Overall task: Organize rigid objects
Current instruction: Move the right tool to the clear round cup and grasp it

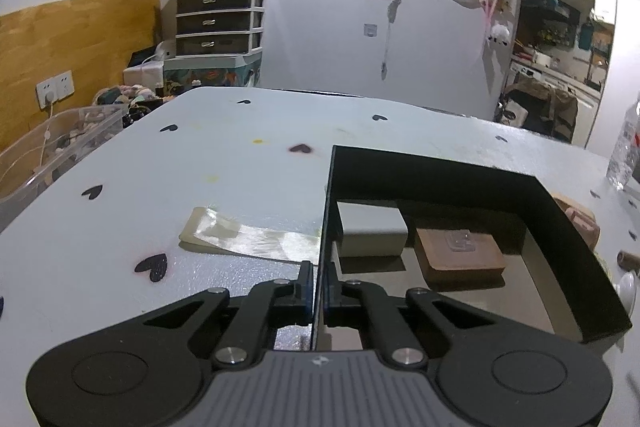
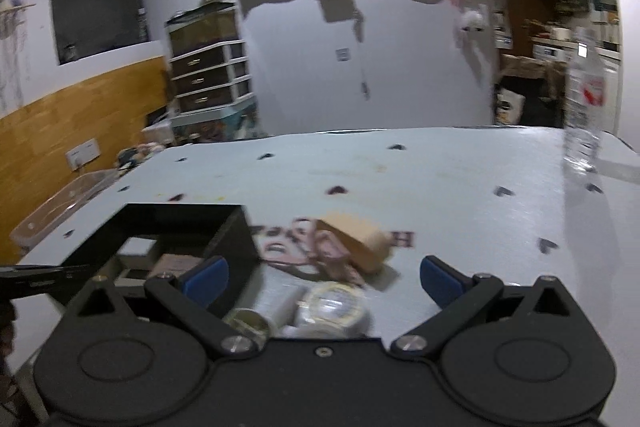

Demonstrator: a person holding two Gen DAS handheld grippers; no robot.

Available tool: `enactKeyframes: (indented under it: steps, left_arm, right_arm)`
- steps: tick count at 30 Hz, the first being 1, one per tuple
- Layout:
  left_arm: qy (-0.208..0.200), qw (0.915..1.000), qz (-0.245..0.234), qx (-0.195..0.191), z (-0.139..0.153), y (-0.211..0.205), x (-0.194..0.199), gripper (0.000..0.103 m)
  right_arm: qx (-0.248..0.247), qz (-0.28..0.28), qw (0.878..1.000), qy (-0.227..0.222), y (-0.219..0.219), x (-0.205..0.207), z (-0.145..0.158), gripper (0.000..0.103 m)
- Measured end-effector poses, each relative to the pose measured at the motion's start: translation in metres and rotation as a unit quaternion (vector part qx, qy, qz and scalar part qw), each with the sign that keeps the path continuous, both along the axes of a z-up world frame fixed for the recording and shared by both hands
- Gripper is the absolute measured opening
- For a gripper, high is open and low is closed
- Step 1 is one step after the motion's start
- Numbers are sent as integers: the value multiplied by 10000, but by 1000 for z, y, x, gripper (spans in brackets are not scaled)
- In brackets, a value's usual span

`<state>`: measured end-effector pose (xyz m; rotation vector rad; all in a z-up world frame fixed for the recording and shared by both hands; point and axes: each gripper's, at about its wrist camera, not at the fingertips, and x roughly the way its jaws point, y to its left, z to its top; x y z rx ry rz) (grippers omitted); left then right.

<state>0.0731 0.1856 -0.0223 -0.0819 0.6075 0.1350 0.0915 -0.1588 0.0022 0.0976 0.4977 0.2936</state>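
Black box, open-topped, occupies the lower right of the left wrist frame and the lower left of the right wrist frame, standing on the pale tabletop printed with dark hearts. Inside it, a grey block sits against the far left corner; a brown block lies just beside it to the right, carrying a small clear plastic piece on its top face.

Left tongs are closed down to a narrow slit on the box's left wall, one pad outside and one inside. Beside that wall, left of centre in the frame, a translucent film strip lies flat on the tabletop.

Right tongs stand wide apart with nothing between the blue pads. Below and ahead of them, centre of the right wrist frame, a white tape roll and a smaller round item lie close together near the box's right wall; detail is blurred. Beyond these, a tan block rests tilted on a printed pink sheet.

A clear plastic bottle stands upright at the right edge of the frame, well apart from the box. A plastic drawer unit stands against the wall, upper left.
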Motion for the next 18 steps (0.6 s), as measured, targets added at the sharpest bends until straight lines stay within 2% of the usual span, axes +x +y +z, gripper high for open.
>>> enactKeyframes:
  steps: [7, 16, 18]
  left_arm:
    - [76, 9996, -226, 120, 0, 0, 0, 2]
    - [69, 9992, -350, 153, 0, 2, 0, 2]
    - [60, 9992, -362, 147, 0, 2, 0, 2]
  right_arm:
    - [-59, -388, 9992, 124, -25, -2, -18, 103]
    - [40, -493, 9981, 358, -44, -5, -34, 103]
    - [-19, -398, 9984, 412, -40, -7, -39, 99]
